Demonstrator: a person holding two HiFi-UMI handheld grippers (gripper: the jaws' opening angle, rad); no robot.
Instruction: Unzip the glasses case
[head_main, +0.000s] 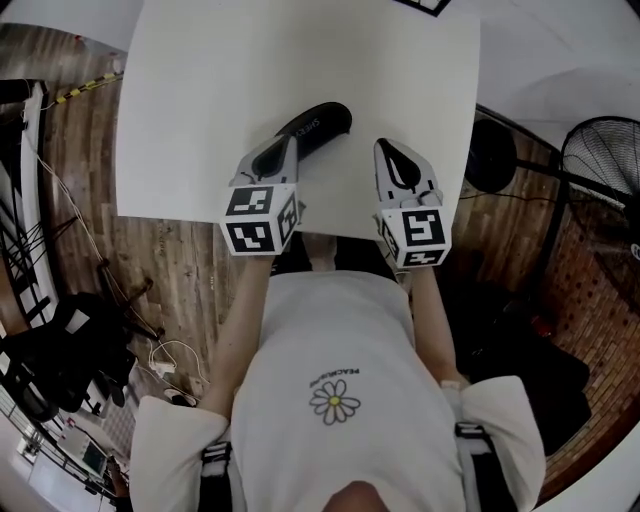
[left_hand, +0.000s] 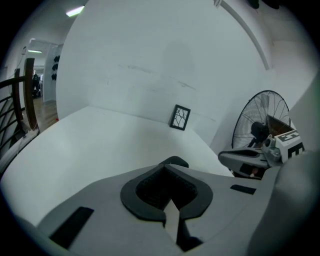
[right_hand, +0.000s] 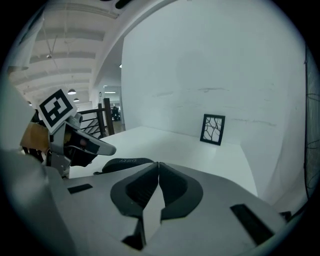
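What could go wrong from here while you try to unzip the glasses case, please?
1. The left gripper and the right gripper are both shut and empty, so nothing steadies the black oval glasses case; a tug may slide it across the smooth white table.
2. No zip pull shows in any view, and the left gripper overlaps the case's near end in the head view, so the fingers could miss it.

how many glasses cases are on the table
1. The black glasses case lies on the white table, just beyond the left hand-held gripper's tip. No other seems hidden.
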